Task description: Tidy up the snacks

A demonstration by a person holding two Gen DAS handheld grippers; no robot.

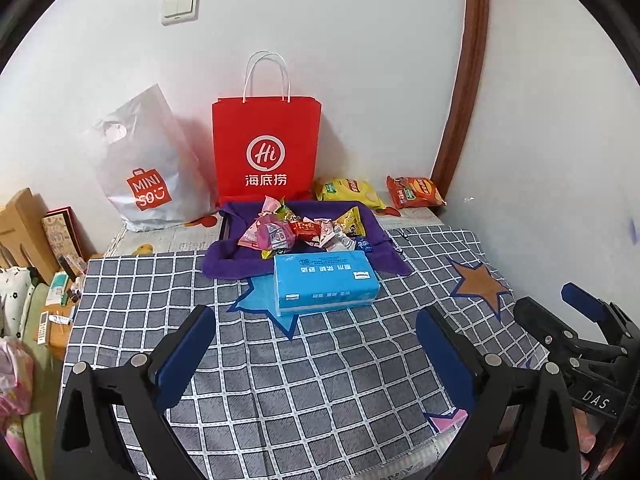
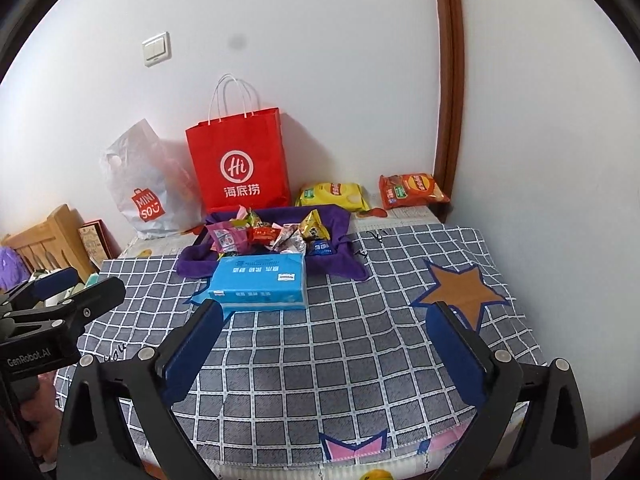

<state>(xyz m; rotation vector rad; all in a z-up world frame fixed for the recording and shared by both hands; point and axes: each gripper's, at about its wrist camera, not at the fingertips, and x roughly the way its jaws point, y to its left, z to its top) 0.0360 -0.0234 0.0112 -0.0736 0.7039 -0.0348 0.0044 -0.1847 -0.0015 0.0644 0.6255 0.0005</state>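
Both grippers, left gripper (image 1: 316,344) and right gripper (image 2: 324,344), fingers wide, empty, hover over checked bench (image 1: 340,380); snack pile (image 1: 304,232) on purple cloth (image 1: 224,268) lies ahead, behind crosswise blue tissue pack (image 1: 326,282), slightly nearer left.

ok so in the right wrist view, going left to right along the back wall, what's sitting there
white plastic miniso bag → red paper hi bag with white handles → yellow chip packet → orange-red chip packet

Blue tissue pack (image 1: 326,282) on checked cloth (image 1: 280,360), red paper bag (image 1: 266,148), wall switch (image 1: 180,6)
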